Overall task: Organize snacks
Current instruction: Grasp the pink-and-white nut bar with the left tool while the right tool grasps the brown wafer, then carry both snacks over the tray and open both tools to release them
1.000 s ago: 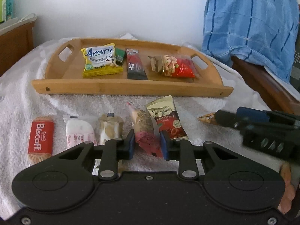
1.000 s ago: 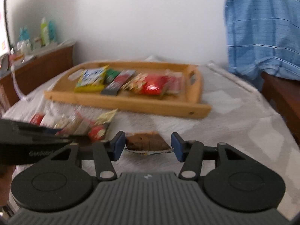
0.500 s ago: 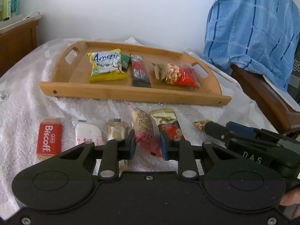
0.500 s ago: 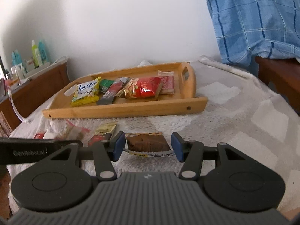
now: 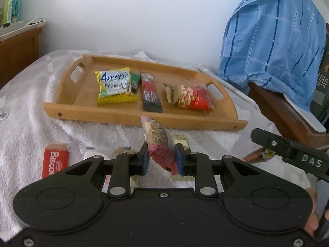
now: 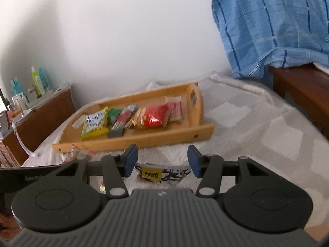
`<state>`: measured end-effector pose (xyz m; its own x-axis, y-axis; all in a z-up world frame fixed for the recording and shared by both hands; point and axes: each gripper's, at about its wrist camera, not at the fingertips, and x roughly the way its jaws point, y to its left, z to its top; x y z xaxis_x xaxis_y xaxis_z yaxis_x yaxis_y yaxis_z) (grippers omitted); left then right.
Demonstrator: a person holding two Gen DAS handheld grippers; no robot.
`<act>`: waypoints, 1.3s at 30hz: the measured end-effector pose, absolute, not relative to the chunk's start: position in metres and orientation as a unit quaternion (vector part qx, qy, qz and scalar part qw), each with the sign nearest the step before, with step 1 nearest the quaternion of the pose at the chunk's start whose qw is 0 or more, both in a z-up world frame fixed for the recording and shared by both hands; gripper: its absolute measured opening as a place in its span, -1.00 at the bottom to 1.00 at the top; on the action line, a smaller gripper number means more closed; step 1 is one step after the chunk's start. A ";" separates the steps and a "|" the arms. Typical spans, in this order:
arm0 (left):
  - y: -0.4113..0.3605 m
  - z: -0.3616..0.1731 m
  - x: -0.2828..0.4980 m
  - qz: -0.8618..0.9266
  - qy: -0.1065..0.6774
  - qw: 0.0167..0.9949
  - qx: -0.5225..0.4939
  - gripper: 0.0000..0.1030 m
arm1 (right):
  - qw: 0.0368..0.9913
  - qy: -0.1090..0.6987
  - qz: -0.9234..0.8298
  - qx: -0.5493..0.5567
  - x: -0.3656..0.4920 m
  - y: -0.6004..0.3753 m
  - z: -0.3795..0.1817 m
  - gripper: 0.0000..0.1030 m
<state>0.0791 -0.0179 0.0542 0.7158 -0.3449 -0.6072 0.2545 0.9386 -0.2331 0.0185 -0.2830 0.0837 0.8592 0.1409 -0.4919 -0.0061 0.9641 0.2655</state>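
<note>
Wooden tray (image 5: 224, 121) sits mid-frame in the left wrist view, on a white towel-like cover (image 5: 30, 127); cut-out handles at both short ends.

Tray contents, left to right in that view:
- yellow "Americ…" packet (image 5: 115, 86), flat
- small green packet (image 5: 134, 81), tucked against the yellow one's right edge
- red-and-black bar (image 5: 150, 94), lying lengthwise
- red bag with printed nuts (image 5: 189, 97); partly under it, toward the right handle, a pale red-striped packet (image 6: 174, 110), clear only in the right wrist view

Left claw (image 5: 161, 161), lower centre: narrow, pads pressing both sides of a pink-and-beige snack pouch (image 5: 158, 142). Pouch stands tilted, top corner leaning toward the tray's near wall, clear of the cover.

Loose on the cover in front of the tray: red Biscoff packet (image 5: 53, 161) at lower left, a gold-wrapped packet (image 5: 182, 142) just behind the right pad, other wrappers mostly hidden by the claw body.

Right claw (image 6: 162, 160), lower centre of its own view: moderately wide, gripping a flat packet with a yellow label (image 6: 162, 174) that spans from pad to pad.

Blue checked cloth (image 5: 273, 41) hangs at upper right.
</note>
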 end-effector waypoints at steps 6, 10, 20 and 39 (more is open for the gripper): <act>-0.014 0.064 0.083 -0.168 0.329 0.926 -0.075 -0.53 | 0.960 0.254 0.026 0.115 0.018 -0.289 0.096 0.11; -0.007 0.069 0.088 -0.162 0.331 0.926 -0.086 -0.53 | 0.964 0.245 0.033 0.101 0.023 -0.286 0.099 0.11; 0.005 0.087 0.111 -0.133 0.308 0.939 -0.076 -0.53 | 0.970 0.211 0.040 0.116 0.058 -0.294 0.083 0.11; 0.005 0.096 0.180 -0.094 0.291 0.950 -0.072 -0.53 | 0.977 0.143 0.060 0.148 0.128 -0.313 0.088 0.09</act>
<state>0.1800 0.0051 0.0962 0.8134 -0.2199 -0.5385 0.1365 0.9721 -0.1908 0.1280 -0.3133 0.0884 0.9519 0.1597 -0.2614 -0.0748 0.9487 0.3071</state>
